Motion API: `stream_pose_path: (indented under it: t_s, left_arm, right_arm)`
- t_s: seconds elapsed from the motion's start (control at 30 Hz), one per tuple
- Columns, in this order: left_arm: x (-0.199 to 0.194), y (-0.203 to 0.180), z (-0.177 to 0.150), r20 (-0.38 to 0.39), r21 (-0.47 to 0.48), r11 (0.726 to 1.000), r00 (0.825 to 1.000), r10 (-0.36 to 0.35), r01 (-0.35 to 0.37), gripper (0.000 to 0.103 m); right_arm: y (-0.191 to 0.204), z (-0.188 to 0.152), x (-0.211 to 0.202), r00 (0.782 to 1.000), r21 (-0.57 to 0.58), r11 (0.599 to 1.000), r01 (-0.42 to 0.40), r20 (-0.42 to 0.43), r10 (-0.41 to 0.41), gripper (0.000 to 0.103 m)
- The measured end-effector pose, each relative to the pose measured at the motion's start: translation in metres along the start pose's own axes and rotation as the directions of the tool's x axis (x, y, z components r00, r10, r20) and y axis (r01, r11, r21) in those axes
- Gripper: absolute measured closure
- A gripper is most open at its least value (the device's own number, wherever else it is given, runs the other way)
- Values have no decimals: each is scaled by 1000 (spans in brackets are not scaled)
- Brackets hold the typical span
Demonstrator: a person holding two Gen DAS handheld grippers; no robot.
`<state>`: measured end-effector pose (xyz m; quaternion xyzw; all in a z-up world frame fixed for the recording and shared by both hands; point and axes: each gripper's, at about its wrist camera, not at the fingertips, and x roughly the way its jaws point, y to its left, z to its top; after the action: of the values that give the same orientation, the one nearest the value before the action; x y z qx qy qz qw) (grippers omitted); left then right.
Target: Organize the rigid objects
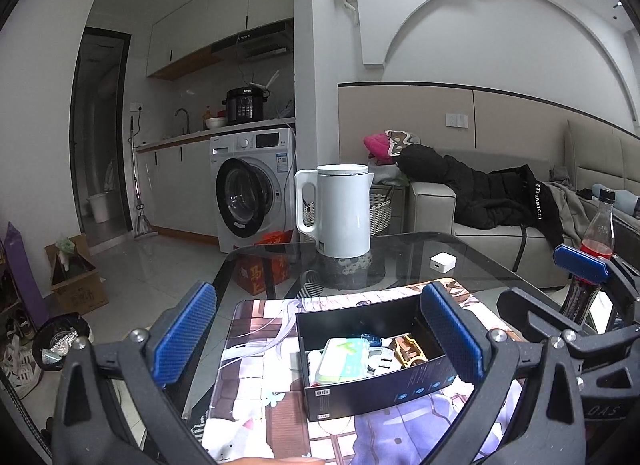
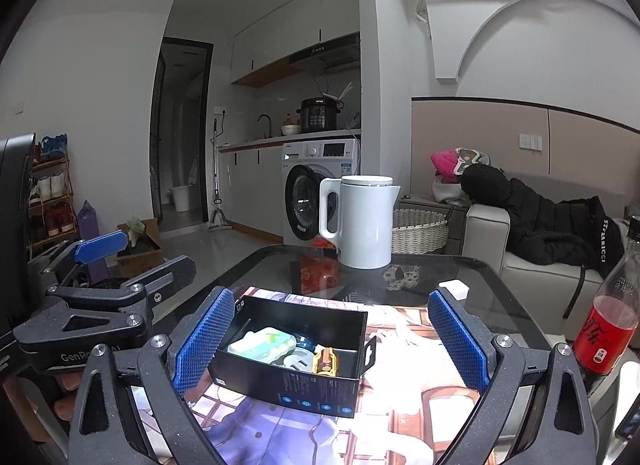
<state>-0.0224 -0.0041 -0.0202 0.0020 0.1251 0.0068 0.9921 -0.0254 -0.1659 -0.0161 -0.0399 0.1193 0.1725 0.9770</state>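
Note:
A black open box [image 1: 380, 381] [image 2: 304, 385] sits on a printed mat [image 1: 256, 397] [image 2: 404, 397] on the glass table. Inside lie a green-and-white packet [image 1: 344, 359] [image 2: 262, 343], a white plug [image 1: 380, 361] [image 2: 298, 361] and a yellow-brown piece [image 1: 408, 349] [image 2: 326, 361]. My left gripper [image 1: 318, 339] is open, hovering over the box with nothing between its blue pads. My right gripper [image 2: 332, 339] is open too, its pads either side of the box, holding nothing. Each gripper shows at the edge of the other's view.
A white kettle [image 1: 340, 211] [image 2: 362, 221] stands at the table's far edge beside a small white charger [image 1: 443, 261] [image 2: 454, 289]. A red drink bottle [image 1: 596, 253] [image 2: 608, 329] stands at the right. Sofa with black jacket [image 1: 500, 197] lies beyond.

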Motion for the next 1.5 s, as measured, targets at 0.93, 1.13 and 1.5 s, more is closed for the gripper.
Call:
stream_pose_path:
  t_s: [0.93,1.13,1.5]
  left_arm:
    - [-1,-3,-1,8,-1,1000,1000,18,-18,0]
    - [-1,-3,-1,6,0,1000,1000,16,-16,0]
    - [-2,-3,0,6,-3,1000,1000,16,-16,0]
  right_arm:
    - [-1,1,0,1000,-7,1000,21,-2,-21,3]
    - [-1,1,0,1000,-9,1000,22,-2,-22,3]
    - [-1,0,0,1000,-9,1000,22,-3,-22,3]
